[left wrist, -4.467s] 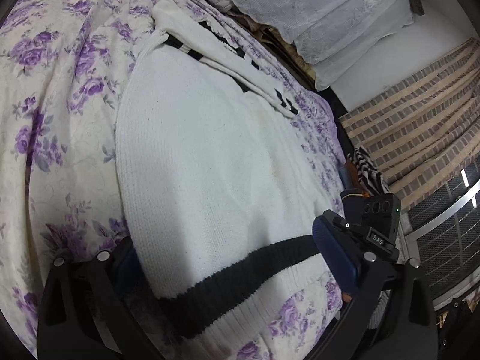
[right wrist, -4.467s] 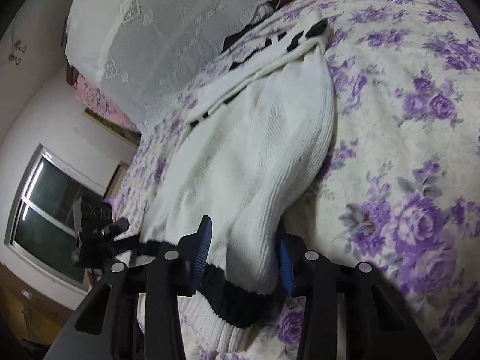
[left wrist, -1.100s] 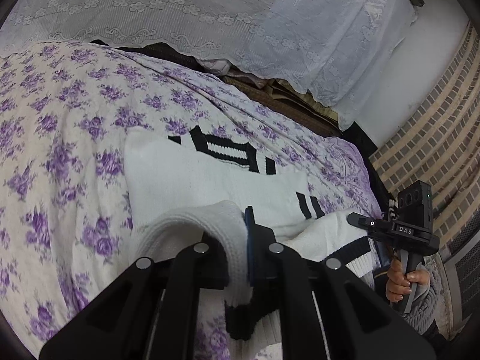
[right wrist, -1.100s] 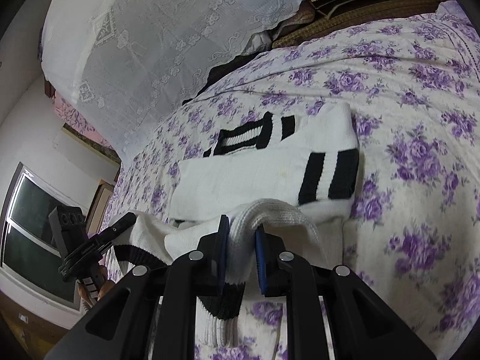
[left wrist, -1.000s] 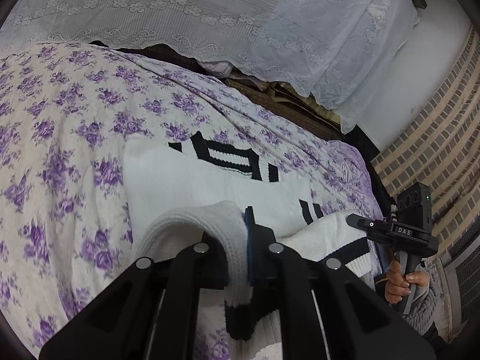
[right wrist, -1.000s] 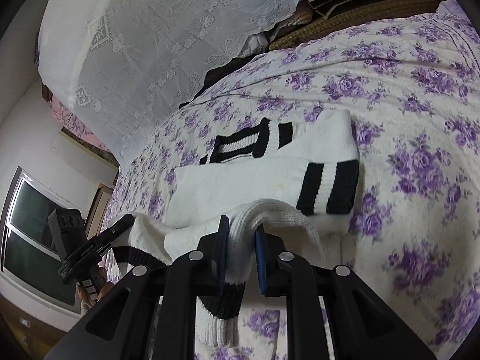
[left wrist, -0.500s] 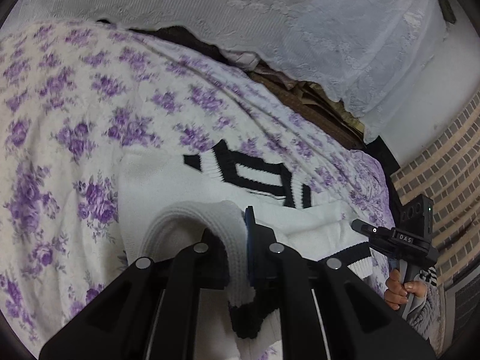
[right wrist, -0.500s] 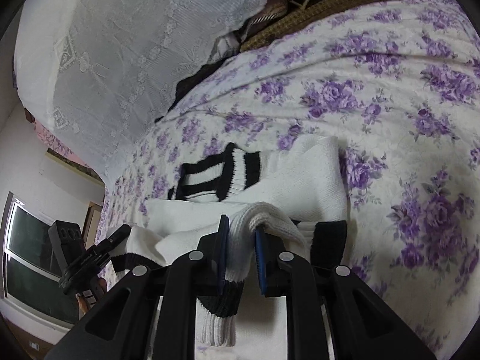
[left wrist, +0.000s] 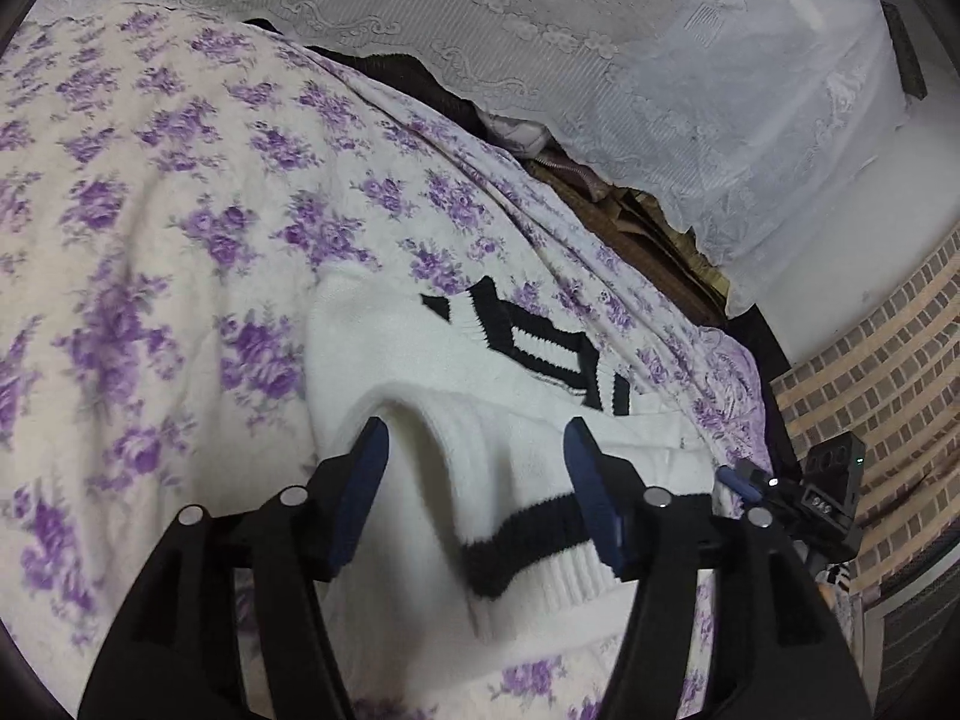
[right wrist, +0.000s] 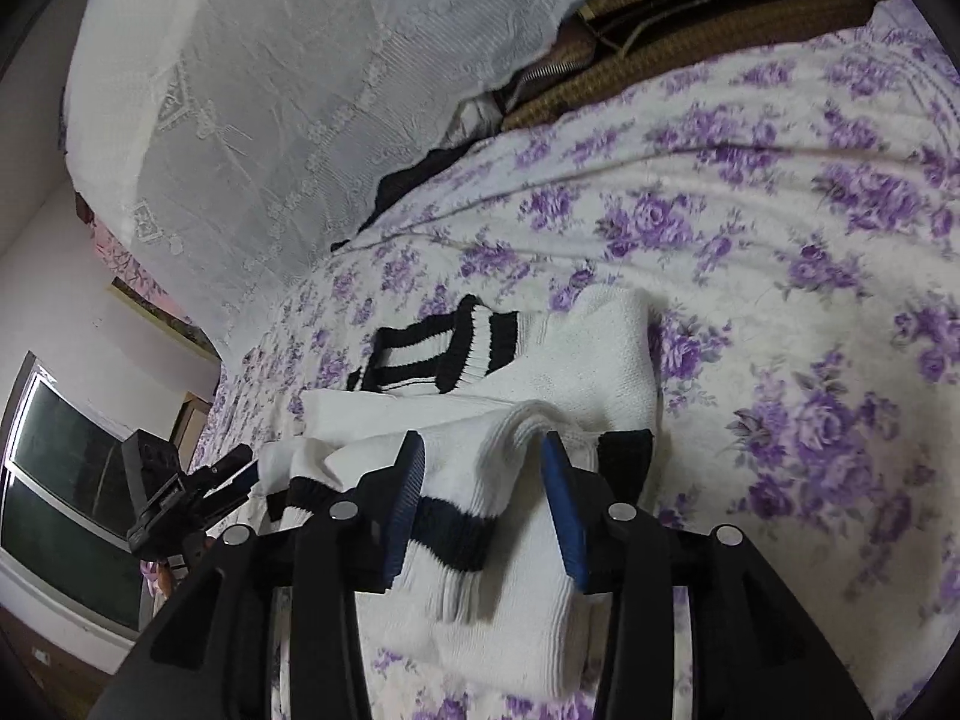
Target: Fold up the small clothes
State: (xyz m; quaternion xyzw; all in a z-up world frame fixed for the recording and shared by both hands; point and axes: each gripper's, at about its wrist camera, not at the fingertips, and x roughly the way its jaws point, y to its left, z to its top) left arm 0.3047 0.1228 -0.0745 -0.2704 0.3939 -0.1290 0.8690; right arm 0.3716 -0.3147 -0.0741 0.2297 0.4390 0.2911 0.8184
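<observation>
Sweater [left wrist: 480, 438] btwn both wide-open tongs [left wrist: 474, 450] [right wrist: 483, 462]

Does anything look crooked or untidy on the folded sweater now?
Yes. The sweater's hem was folded up but lies humped and wrinkled, its black band running aslant. Both grippers, left and right, are open above it.
</observation>
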